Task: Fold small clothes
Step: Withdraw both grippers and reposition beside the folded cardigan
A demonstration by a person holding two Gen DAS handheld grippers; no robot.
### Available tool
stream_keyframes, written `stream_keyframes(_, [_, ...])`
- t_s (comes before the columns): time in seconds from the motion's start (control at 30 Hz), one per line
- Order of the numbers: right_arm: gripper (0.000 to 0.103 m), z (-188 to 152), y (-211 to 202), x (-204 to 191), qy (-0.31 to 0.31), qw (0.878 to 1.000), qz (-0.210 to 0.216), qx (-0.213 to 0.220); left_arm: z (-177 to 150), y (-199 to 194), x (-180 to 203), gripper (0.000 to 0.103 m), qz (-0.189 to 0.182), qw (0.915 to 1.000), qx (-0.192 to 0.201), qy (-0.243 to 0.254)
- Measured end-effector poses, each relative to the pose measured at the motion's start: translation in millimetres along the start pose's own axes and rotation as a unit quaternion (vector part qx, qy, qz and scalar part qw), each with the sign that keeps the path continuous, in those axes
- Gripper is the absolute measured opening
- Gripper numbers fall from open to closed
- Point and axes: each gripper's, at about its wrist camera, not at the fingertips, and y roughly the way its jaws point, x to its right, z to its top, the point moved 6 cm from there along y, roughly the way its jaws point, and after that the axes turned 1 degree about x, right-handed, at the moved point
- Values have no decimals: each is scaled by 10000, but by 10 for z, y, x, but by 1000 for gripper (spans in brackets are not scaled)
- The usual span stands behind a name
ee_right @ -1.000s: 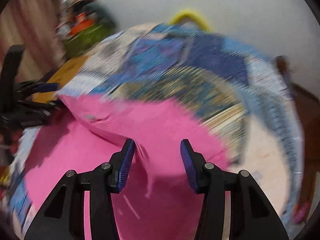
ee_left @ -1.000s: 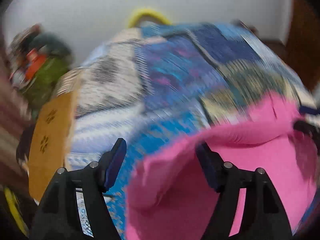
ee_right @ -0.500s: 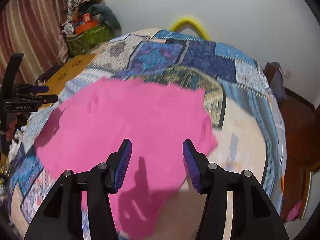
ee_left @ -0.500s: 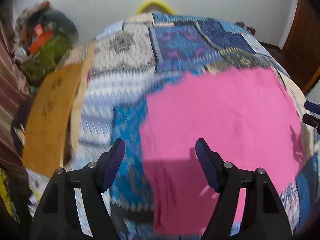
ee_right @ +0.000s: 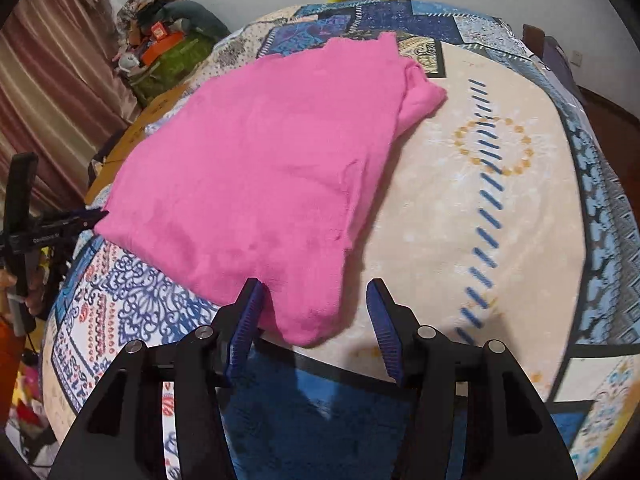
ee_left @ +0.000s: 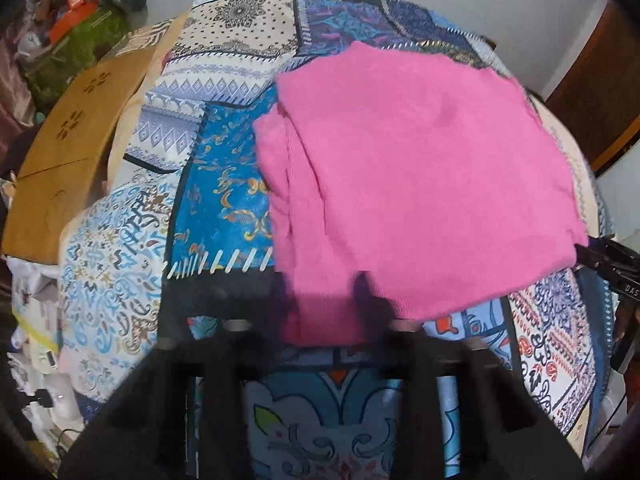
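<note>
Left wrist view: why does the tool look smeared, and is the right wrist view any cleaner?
Left wrist view: the left tool is motion-blurred and ghosted, its jaws closing over the near edge of the pink garment; the patchwork cover stays fairly sharp. Right wrist view: the right tool is crisp, slight softness on the cloth, strong fisheye bulge in both.

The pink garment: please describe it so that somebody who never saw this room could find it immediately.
A bed covered by a patchwork quilt of blue and cream patterned squares fills the room. On its top lies the pink garment, spread flat, with one sleeve folded at the far corner. It is the only plain, single-colour item there; everything around it is patterned.
</note>
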Motion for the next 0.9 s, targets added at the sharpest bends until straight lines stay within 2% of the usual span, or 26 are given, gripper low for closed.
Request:
stream_keyframes(0.07, [31,15,34,-67,-85,9999,77,46,-24,-4,15,8,-59,10000,-37,51])
stream_keyframes(0.13, [10,18,53,-112,-83,9998,182,53,-64,-36,0,8,-68,9999,-41,65])
stream_keyframes(0.23, [9,6,30,-150,-302,9994,194,28,-85,-151,-23,8,-146,9998,17,111])
stream_keyframes(0.27, [9,6,10,-134,-375,9992,141,35,-77,-209,-50,13,-67,9999,55,115])
stream_keyframes(0.3, [8,19,-8,-111,-443,9990,77,16,-63,-248,-81,29,55,9999,39,145])
stream_keyframes(0.33, [8,36,-23,-72,-510,9987,-2,-37,-41,-286,-113,39,238,9995,13,226])
stream_keyframes(0.37, [8,66,-50,-21,-561,9984,-88,-30,9,-346,-154,55,403,9986,130,316])
stream_keyframes(0.4, [8,96,-74,34,-597,9981,-141,-29,65,-405,-191,60,508,9976,305,346])
stream_keyframes(0.47, [8,137,-115,143,-603,9978,-271,1,182,-447,-264,60,648,9965,404,336])
stream_keyframes(0.53, [8,207,-146,269,-595,9973,-433,25,294,-447,-309,60,613,9969,422,251])
stream_keyframes(0.67, [8,420,-227,495,-558,9950,-807,168,515,-369,-277,61,316,9983,491,23])
stream_keyframes(0.77, [8,659,-295,716,-391,9901,-1256,493,671,-289,-151,61,109,9983,573,19])
stream_keyframes(0.9, [11,734,-293,890,-63,9836,-1641,745,807,-140,-29,61,-87,9984,546,-88])
